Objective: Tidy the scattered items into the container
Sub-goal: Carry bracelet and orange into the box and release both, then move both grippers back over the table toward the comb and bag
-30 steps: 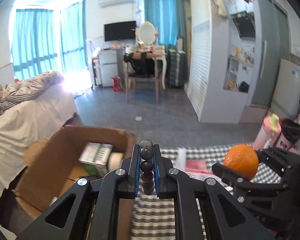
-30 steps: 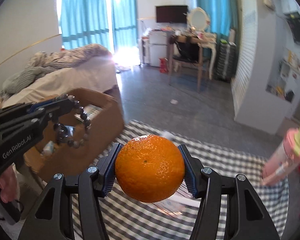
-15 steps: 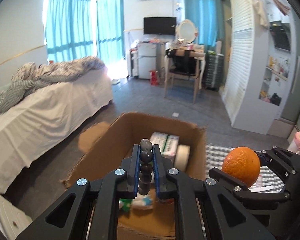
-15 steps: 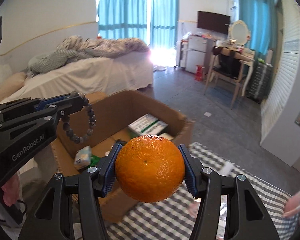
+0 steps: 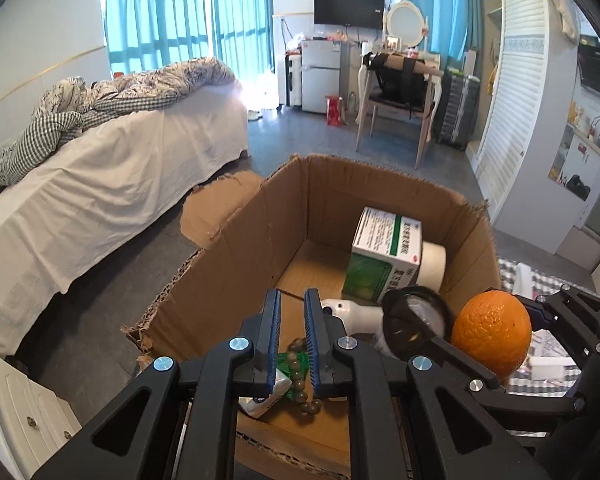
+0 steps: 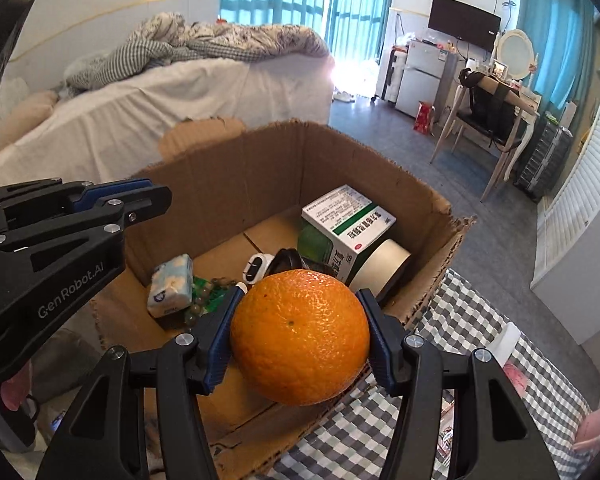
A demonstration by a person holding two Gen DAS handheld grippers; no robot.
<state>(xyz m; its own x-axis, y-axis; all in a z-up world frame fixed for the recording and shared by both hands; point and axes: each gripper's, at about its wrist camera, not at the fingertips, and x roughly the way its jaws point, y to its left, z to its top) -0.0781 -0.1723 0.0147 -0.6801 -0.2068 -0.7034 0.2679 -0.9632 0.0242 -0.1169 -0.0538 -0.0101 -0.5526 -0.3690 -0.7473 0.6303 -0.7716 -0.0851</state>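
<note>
looking along the left gripper (image 5: 291, 336): jaws slightly parted, nothing between them, above the cardboard box (image 5: 236, 240); bead bracelet (image 5: 300, 376) lies on the box floor beside a tissue pack (image 5: 266, 398). right wrist view: right gripper (image 6: 300, 332) clamps an orange (image 6: 300, 338) over the box's near edge; medicine box (image 6: 348, 228) and tape roll (image 6: 384, 266) inside.

Cardboard box (image 5: 380, 184), frame centre: medicine carton (image 5: 384, 252) and tape roll (image 5: 434, 264) at right inside, bead bracelet (image 5: 300, 376) lower centre; bed (image 5: 100, 168) left.
</note>
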